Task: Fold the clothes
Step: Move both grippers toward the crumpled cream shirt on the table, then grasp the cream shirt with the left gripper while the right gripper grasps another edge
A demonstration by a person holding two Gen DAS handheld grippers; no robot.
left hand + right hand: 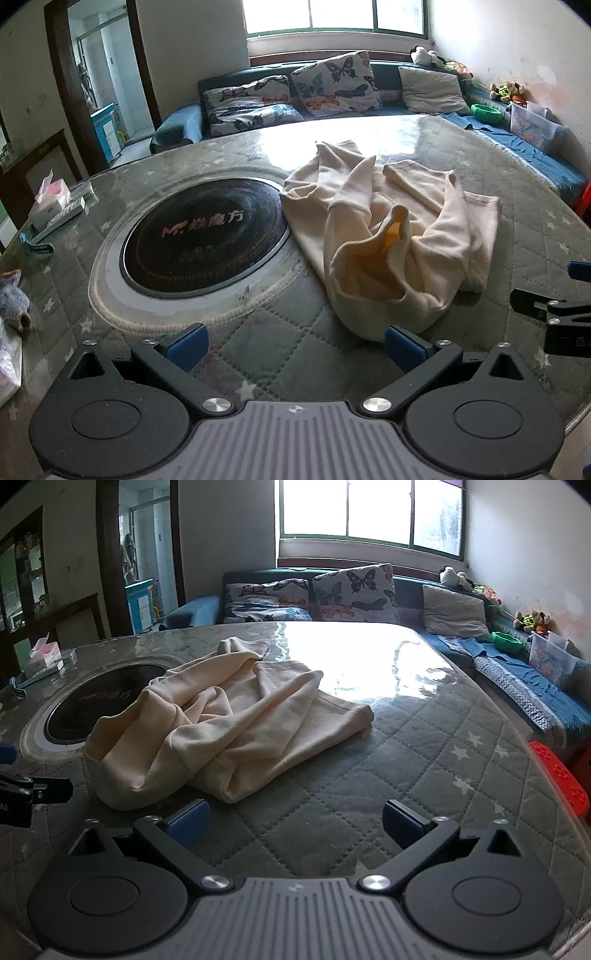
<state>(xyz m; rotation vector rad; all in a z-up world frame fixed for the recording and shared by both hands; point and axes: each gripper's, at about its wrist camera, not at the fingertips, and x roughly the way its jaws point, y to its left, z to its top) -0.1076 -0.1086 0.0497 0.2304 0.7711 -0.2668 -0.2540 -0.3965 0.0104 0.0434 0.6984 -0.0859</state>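
A cream-coloured garment (391,229) lies crumpled in a heap on the quilted grey table cover (280,354); it also shows in the right wrist view (229,723). My left gripper (295,345) is open and empty, just short of the garment's near edge, its right fingertip close to the cloth. My right gripper (295,821) is open and empty, a little in front and to the right of the heap. Each gripper shows at the edge of the other's view.
A round black induction hob (207,236) is set into the table left of the garment. A tissue box (51,203) and small items lie at the table's left. A sofa with butterfly cushions (332,85) stands behind. A red stool (561,779) is at right.
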